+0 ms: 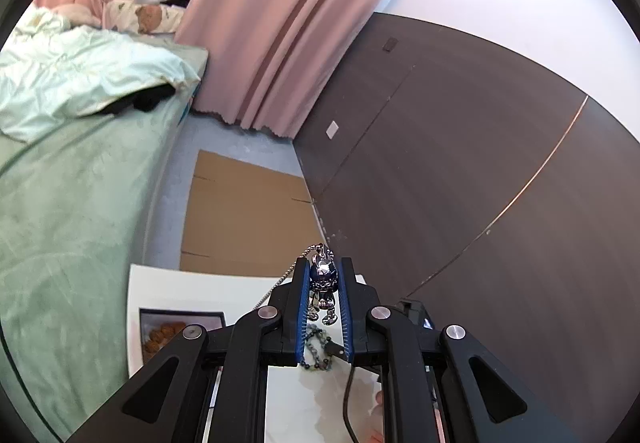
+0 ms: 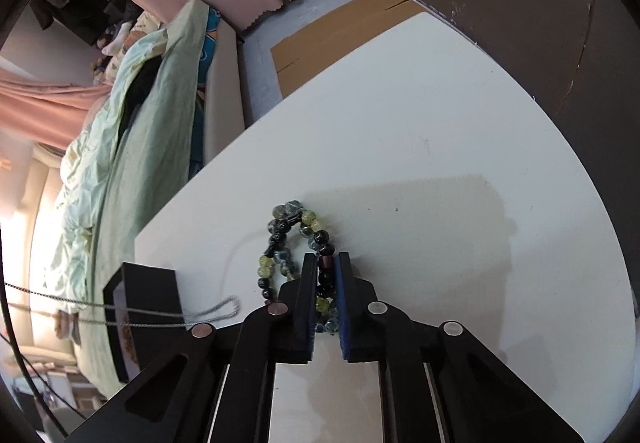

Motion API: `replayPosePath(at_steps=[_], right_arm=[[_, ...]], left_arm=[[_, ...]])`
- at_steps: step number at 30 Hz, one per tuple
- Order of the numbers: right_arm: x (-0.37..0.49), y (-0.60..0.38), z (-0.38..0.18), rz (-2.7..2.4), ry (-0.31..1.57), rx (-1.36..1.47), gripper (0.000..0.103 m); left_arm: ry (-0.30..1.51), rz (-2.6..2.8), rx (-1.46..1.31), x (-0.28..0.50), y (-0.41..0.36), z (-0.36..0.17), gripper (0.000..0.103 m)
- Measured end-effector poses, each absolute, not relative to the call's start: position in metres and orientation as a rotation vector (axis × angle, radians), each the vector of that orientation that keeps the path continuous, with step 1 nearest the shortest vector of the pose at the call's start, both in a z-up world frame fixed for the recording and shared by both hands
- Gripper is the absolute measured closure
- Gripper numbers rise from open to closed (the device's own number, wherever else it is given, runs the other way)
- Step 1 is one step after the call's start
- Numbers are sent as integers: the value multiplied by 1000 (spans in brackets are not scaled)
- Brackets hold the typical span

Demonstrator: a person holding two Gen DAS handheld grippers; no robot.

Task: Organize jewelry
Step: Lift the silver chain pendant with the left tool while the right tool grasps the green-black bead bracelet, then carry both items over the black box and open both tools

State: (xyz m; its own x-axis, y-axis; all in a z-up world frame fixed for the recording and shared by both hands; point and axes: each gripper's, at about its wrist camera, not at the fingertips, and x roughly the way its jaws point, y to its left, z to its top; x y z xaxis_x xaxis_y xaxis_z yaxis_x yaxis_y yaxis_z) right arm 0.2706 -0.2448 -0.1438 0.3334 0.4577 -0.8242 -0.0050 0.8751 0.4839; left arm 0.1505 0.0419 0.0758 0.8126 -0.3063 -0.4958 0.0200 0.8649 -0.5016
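Observation:
My left gripper [image 1: 324,265] is shut on a small blue and silver figure pendant [image 1: 324,272], held up above the white table [image 1: 192,289]. The pendant's silver chain [image 1: 276,285] hangs down to the left. In the right wrist view that chain [image 2: 160,313] stretches in from the left and ends in a loop lying on the table [image 2: 420,131]. A bracelet of green, grey and black beads [image 2: 286,239] lies there, and my right gripper [image 2: 327,259] is shut on its near strand. The same bracelet [image 1: 318,343] shows below between my left fingers.
A black box with orange pieces inside [image 2: 136,307] [image 1: 180,327] stands at the table's left edge. Beyond it are a bed with green covers [image 1: 80,183], pink curtains [image 1: 272,23], flat cardboard on the floor [image 1: 244,215] and a dark wall panel [image 1: 460,163].

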Motion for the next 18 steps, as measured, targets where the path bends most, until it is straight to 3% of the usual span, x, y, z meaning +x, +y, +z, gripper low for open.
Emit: replayPosePath(at_steps=[18], right_arm=[[241,-226,-71,465,1038,480,93]], left_arm=[[472,-107,-441,123,71,161,89]])
